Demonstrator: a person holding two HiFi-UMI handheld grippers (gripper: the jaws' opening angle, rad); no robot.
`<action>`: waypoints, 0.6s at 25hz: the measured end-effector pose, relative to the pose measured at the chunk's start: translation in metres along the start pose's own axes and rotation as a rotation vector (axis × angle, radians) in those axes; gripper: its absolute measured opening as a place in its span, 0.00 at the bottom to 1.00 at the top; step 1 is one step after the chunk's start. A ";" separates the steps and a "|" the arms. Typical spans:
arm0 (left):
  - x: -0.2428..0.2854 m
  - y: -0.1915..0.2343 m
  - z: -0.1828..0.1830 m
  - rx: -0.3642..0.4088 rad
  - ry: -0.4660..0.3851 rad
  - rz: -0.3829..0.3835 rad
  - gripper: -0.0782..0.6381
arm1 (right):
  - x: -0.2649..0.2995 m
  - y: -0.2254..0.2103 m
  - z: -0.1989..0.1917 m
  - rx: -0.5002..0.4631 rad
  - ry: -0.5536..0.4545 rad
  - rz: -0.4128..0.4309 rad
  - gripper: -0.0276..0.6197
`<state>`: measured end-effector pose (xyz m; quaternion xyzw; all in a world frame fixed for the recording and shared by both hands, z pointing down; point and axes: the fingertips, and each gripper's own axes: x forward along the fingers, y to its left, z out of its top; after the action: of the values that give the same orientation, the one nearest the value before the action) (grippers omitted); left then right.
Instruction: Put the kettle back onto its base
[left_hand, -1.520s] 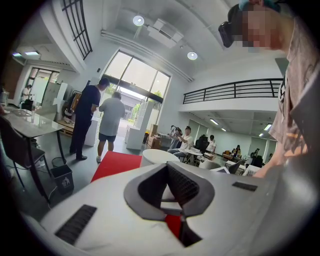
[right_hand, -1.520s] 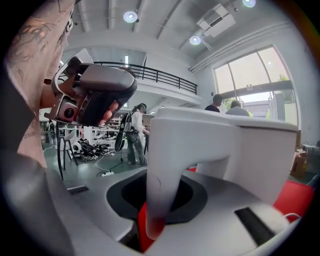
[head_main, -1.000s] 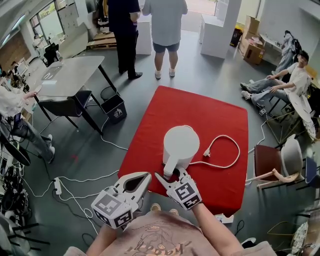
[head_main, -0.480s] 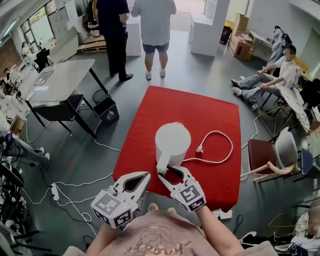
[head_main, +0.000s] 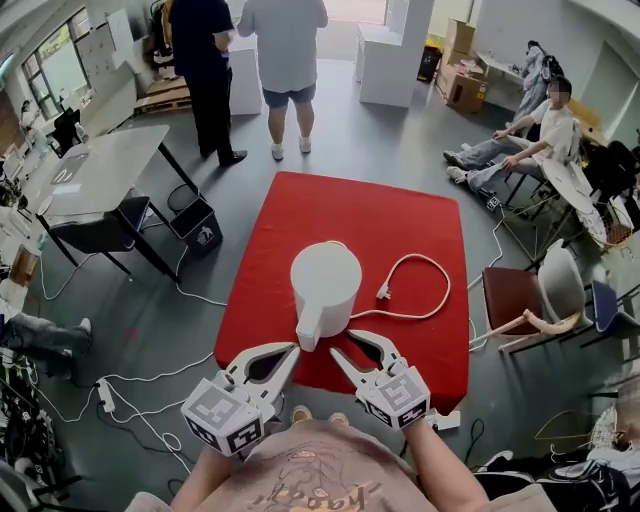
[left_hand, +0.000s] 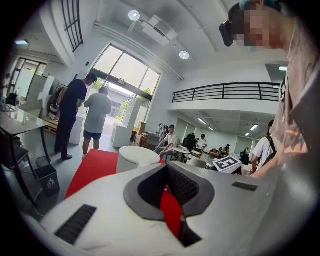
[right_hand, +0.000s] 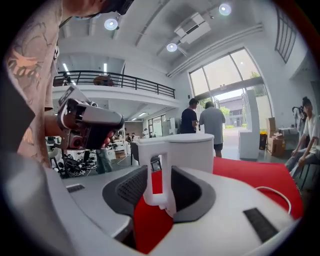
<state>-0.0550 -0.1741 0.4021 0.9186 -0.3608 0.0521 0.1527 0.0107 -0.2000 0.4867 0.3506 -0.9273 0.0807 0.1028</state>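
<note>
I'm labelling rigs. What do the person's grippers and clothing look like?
Both the left gripper and right gripper are pale grey shells with black ribbed pads, each carrying a cube of black-and-white square markers. The person wears a beige printed T-shirt. The right jaws have just been closing slightly; the kettle handle stands ahead, not between them.

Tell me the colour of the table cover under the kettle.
Red. The table cover shows best in the head view, with the white kettle on it.

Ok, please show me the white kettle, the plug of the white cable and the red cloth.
White plastic kettle (head_main: 326, 272), head view, on its round lid.
Plug of the white cable (head_main: 383, 293), head view, on the plug body.
Red tablecloth (head_main: 340, 210), head view, on a bare part behind the kettle.
</note>
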 end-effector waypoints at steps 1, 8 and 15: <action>0.001 -0.001 0.001 0.001 0.000 -0.003 0.11 | -0.005 0.001 0.005 0.005 -0.012 0.007 0.27; 0.009 -0.016 0.000 0.003 0.000 -0.007 0.11 | -0.058 0.005 0.049 0.019 -0.153 -0.026 0.05; 0.013 -0.037 -0.001 0.023 -0.010 0.017 0.11 | -0.101 0.007 0.061 0.015 -0.167 -0.079 0.05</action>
<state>-0.0207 -0.1562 0.3967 0.9175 -0.3686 0.0530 0.1400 0.0716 -0.1443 0.4020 0.3934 -0.9174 0.0539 0.0257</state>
